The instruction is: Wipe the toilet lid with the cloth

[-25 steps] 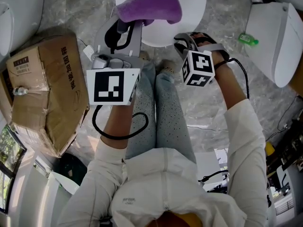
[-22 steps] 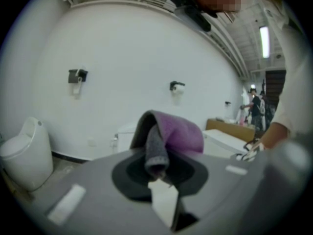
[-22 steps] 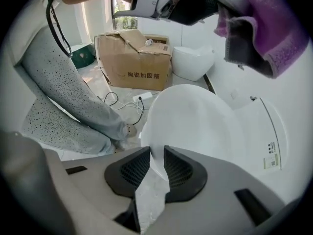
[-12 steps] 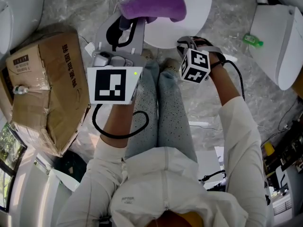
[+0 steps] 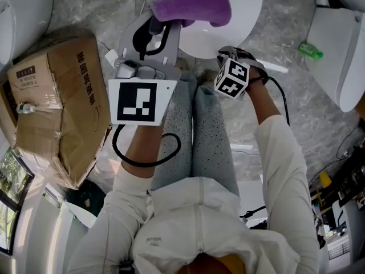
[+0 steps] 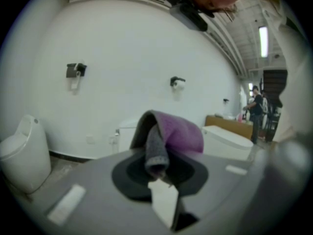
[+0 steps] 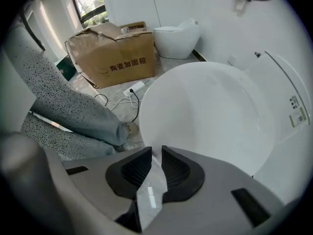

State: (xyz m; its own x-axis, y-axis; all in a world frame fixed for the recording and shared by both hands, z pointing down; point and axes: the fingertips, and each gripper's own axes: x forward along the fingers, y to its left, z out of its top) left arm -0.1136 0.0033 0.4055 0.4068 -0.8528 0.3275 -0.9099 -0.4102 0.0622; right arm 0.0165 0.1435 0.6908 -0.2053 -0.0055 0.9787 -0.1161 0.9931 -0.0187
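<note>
The white toilet lid lies shut at the top of the head view and fills the middle of the right gripper view. My left gripper is shut on the purple cloth, which hangs folded over the lid's near left part. In the left gripper view the cloth droops out of the jaws of that gripper. My right gripper points steeply down over the lid's front rim. Its jaws have just been closing and leave a narrow gap with nothing in it.
A cardboard box stands on the floor at the left. Another toilet and a green bottle are at the right. The person's legs stand right before the bowl. A cable and power strip lie by the box.
The right gripper has sunk toward the lid's front rim and rolled, its marker cube now smaller. The left gripper with the cloth has dropped a little.
</note>
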